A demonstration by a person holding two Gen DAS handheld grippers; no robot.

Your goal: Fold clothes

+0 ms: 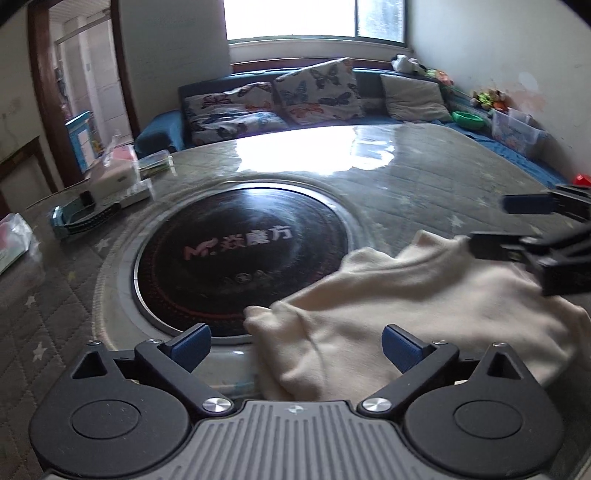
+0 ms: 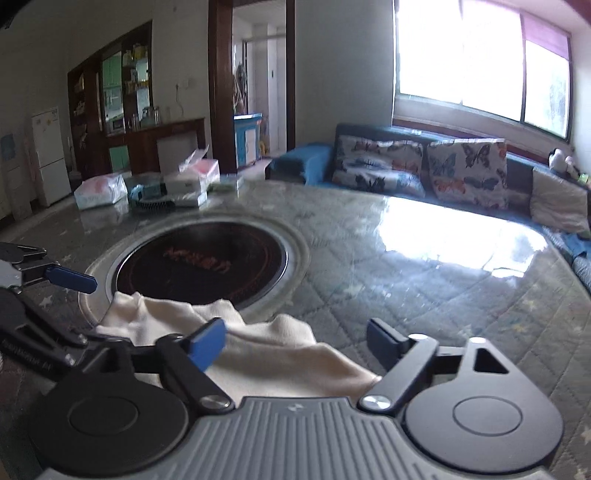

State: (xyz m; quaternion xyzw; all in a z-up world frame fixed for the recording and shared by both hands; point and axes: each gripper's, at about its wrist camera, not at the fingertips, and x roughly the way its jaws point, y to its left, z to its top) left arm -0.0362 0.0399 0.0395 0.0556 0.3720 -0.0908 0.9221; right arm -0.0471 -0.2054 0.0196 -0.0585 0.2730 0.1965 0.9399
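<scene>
cream garment (image 1: 406,314) beside round hob (image 1: 240,254) | boxes (image 2: 184,184) far | both hand-held grippers (image 1: 295,347) (image 2: 295,343) wide open, empty

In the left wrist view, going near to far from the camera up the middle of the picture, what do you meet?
Left tool → cream garment → round black cooktop set in the table → glare on the glossy table top → butterfly cushions on the blue sofa → window.

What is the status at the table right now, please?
Left gripper open, right gripper open, neither holding. Cream garment crumpled on table, unfolded, edge overlapping the black hotplate. Nothing in the way.
</scene>
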